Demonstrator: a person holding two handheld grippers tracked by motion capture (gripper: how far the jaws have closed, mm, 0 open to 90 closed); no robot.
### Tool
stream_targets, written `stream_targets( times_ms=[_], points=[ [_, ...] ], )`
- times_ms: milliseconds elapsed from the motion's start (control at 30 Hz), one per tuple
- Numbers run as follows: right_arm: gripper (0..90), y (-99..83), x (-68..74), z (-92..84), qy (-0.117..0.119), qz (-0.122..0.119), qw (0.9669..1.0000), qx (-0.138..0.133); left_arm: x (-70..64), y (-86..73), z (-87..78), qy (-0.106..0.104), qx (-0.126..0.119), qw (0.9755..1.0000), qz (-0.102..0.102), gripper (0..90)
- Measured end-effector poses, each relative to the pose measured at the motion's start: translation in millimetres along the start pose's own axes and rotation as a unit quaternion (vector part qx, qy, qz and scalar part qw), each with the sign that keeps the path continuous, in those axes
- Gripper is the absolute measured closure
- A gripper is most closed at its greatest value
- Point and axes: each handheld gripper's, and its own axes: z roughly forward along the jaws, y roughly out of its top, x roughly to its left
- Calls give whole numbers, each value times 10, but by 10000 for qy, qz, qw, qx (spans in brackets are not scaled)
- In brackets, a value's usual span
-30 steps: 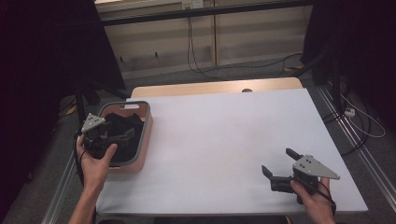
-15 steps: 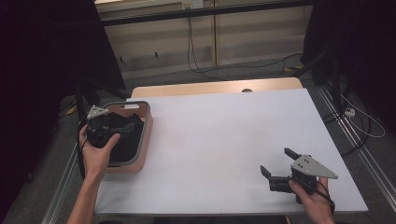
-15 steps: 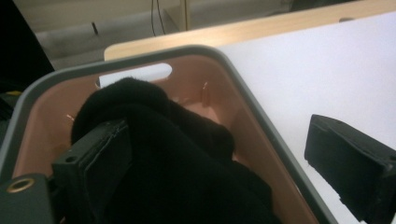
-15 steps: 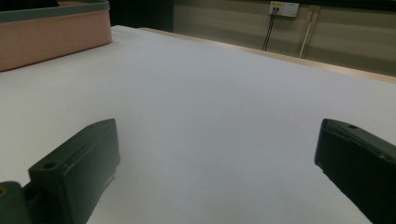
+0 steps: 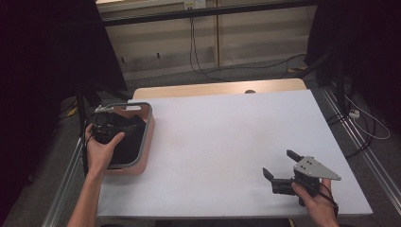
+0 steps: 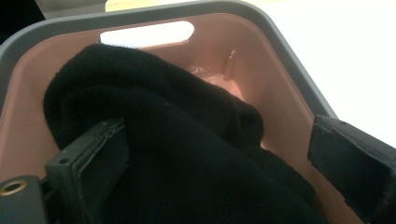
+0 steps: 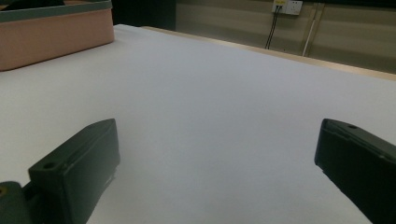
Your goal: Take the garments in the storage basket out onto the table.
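Over the pink basket (image 5: 147, 137) at the table's left edge: left gripper (image 5: 101, 126), held in the person's left hand (image 5: 101, 149), jaws spread wide and lowered into the basket. Between those jaws in the left gripper view, a heap of black cloth (image 6: 187, 154); left jaw pressed against the fabric, right jaw standing clear of it near the basket's inner wall (image 6: 275, 107). Not closed on anything. Cloth bunched and piled, covering most of the basket's floor, with a slice of pink bottom and a handle slot (image 6: 147, 33) showing beyond it. Grey rim around the basket top.

Well apart, near the table's front right corner: right gripper (image 5: 283, 170), gripped by the right hand (image 5: 318, 203), jaws likewise wide apart with nothing between them, just above the white tabletop (image 5: 227, 137) and pointing left toward the basket. Grey three-cornered plate (image 5: 316, 169) on top. Bare white surface ahead in the right gripper view, the basket's pink side (image 7: 51, 39) far off at upper left.
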Motion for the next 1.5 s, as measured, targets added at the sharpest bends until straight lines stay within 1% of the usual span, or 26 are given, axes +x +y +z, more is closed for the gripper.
stream_targets(
  times_ms=[67,233,300,333,400,467,533,600,667,700,767,833,900,1000,1033,1100,1133,1200,1233,1267,1300,1333,1367,1400,1433,1500],
  points=[
    [0,-1,-3,0,-6,9,10000,2,15,14,51,66,101,9999,3,56],
    [0,-1,4,0,20,-12,10000,3,80,20,205,19,406,9990,-199,55],
    [0,-2,3,0,20,-9,10000,6,89,14,252,43,522,9984,-200,55],
    [0,-2,1,1,20,-7,10000,13,94,8,283,23,630,9978,-213,52],
    [0,-3,-1,3,25,-8,10000,19,108,-5,349,-37,921,9953,-313,34],
    [0,-3,1,3,42,-11,10000,15,116,-18,376,0,1040,9940,-347,34],
    [0,-4,3,1,43,-25,10000,22,114,-23,385,-82,1127,9928,-394,29],
    [0,-4,3,4,50,-23,10000,27,112,-22,395,-127,1350,9900,-379,23],
    [0,-5,4,8,59,-24,10000,33,125,-23,419,-163,1632,9860,-316,19],
    [0,-5,5,9,61,-28,10000,36,133,-29,436,-170,1708,9847,-317,15],
    [0,-5,7,9,67,-36,10000,36,157,-42,473,-114,1812,9826,-404,9],
    [0,-5,7,9,70,-38,10000,40,167,-68,528,-28,2060,9777,-417,6],
    [0,-7,5,12,72,-44,10000,48,170,-106,602,-30,2289,9726,-398,3],
    [0,-10,7,16,34,-75,9999,88,141,-103,628,66,2351,9714,-328,0],
    [0,-10,7,16,47,-66,9999,91,135,-102,632,81,2382,9708,-265,0],
    [0,-9,8,15,58,-70,9999,82,113,-112,636,128,2403,9705,-154,0],
    [0,-9,9,14,65,-70,9999,94,110,-113,638,131,2406,9704,-153,0],
    [0,-10,12,14,64,-80,9999,100,107,-118,649,146,2388,9708,-154,0],
    [0,-10,13,14,68,-84,9999,95,105,-120,649,163,2405,9704,-130,0],
    [0,-11,13,15,81,-91,9999,88,99,-122,653,175,2384,9709,-150,0],
    [0,-11,13,16,83,-92,9999,90,98,-119,656,180,2398,9705,-166,0],
    [0,-12,14,16,88,-93,9999,93,101,-121,663,167,2368,9713,-133,0],
    [0,-12,14,16,85,-90,9999,97,105,-130,662,138,2301,9730,-105,0],
    [0,-11,14,16,90,-86,9999,97,107,-135,660,133,2279,9735,-115,0],
    [0,-12,14,17,95,-89,9999,97,111,-129,655,120,2334,9722,-103,0],
    [0,-12,16,18,106,-83,9999,98,105,-127,663,127,2326,9724,-137,0]
  ],
)
